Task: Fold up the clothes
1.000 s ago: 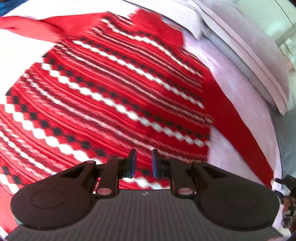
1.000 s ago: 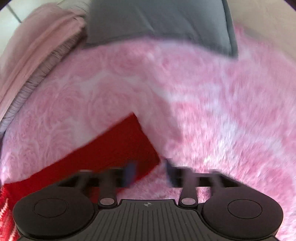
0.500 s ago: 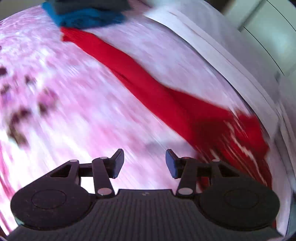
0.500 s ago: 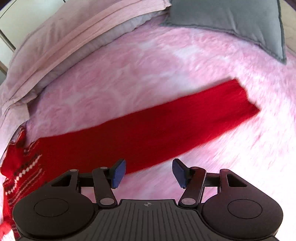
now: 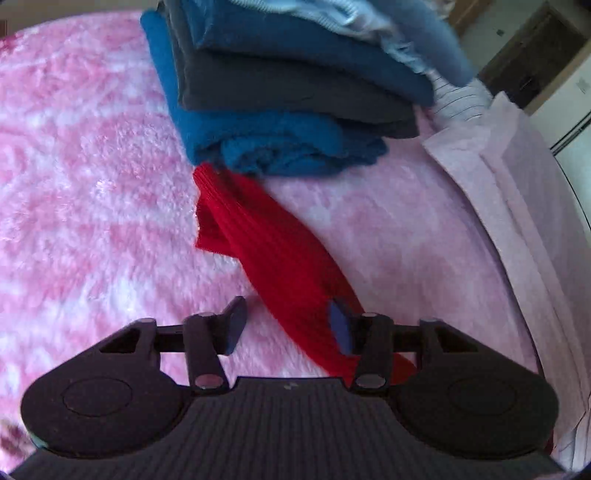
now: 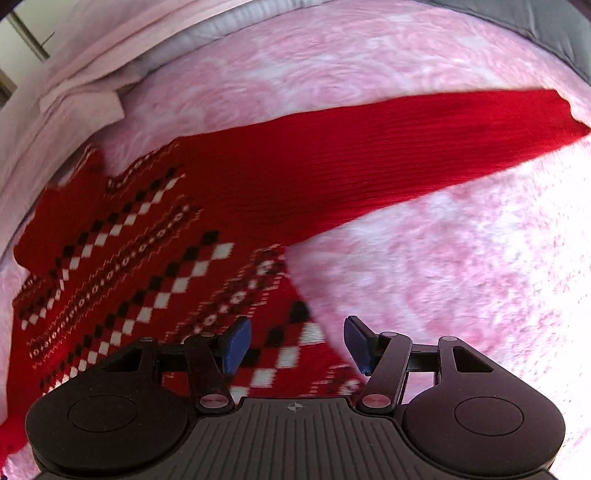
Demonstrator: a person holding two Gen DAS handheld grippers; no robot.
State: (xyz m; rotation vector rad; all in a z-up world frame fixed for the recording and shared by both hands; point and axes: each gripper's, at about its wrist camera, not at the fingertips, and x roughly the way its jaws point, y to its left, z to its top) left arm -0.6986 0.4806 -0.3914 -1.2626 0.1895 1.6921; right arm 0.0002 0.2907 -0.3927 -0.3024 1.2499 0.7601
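A red knitted sweater with black-and-white diamond bands lies flat on a fluffy pink blanket. Its body [image 6: 147, 266] fills the lower left of the right wrist view, and one plain red sleeve [image 6: 406, 147] stretches out to the right. My right gripper [image 6: 297, 328] hangs open above the body's side edge, holding nothing. In the left wrist view the other sleeve [image 5: 266, 240] runs diagonally, its cuff touching a stack of folded clothes [image 5: 295, 92]. My left gripper [image 5: 286, 315] hovers over this sleeve; its jaws are closing, the sleeve passes under the right finger, and the pads do not press on it.
The stack holds blue and dark grey folded garments with a striped one behind. A pale pink duvet [image 5: 517, 184] edges the bed on the right, and shows in the right wrist view as a pale pink duvet [image 6: 74, 74]. A grey pillow [image 6: 554, 29] lies at the far right corner.
The left gripper swept from the sweater's body along its sleeve to the cuff by the stack, and its jaws parted. The right gripper moved from the other cuff toward the body, jaws unchanged.
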